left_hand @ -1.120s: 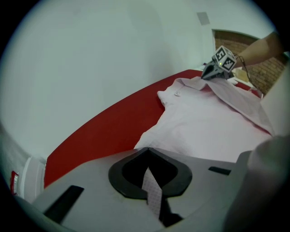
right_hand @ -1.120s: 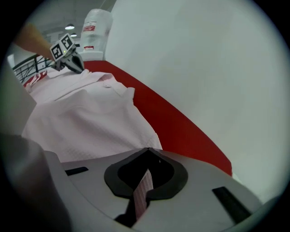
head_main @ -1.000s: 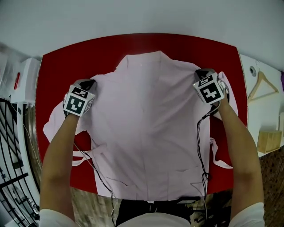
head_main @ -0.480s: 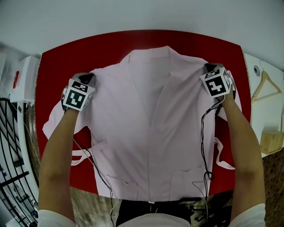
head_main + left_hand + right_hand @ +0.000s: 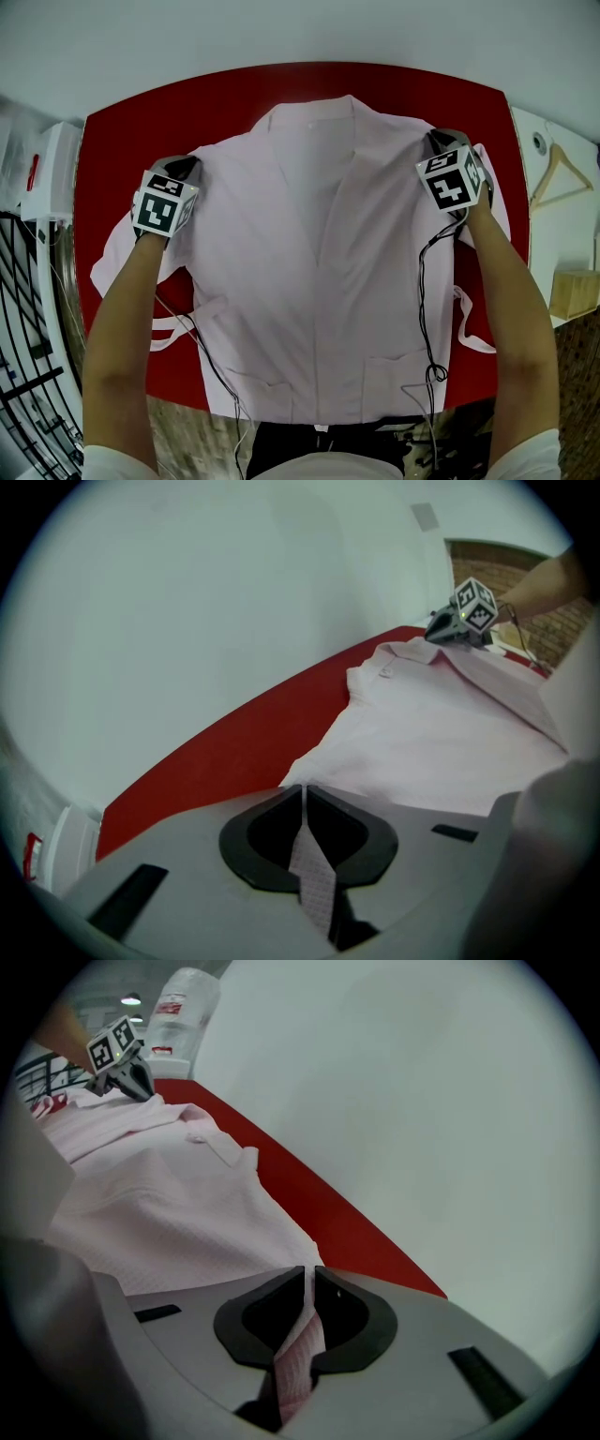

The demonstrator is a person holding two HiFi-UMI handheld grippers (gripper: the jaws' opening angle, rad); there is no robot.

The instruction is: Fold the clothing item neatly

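Hem of the pale pink coat [image 5: 319, 281] reaches past the near edge of the red table [image 5: 122, 141] at the bottom centre of the head view. The coat lies front up, and its tie straps [image 5: 473, 328] trail out at lower left and lower right. Higher up, the left gripper [image 5: 186, 167] at middle left and the right gripper [image 5: 441, 142] at upper right are each clamped on a pinch of shoulder cloth, which shows between their closed jaws. The collar [image 5: 314, 117] lies farthest, at upper centre.

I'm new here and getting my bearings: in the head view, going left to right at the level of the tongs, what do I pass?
white box → left tongs → collar of the pink garment → right tongs → wooden hanger
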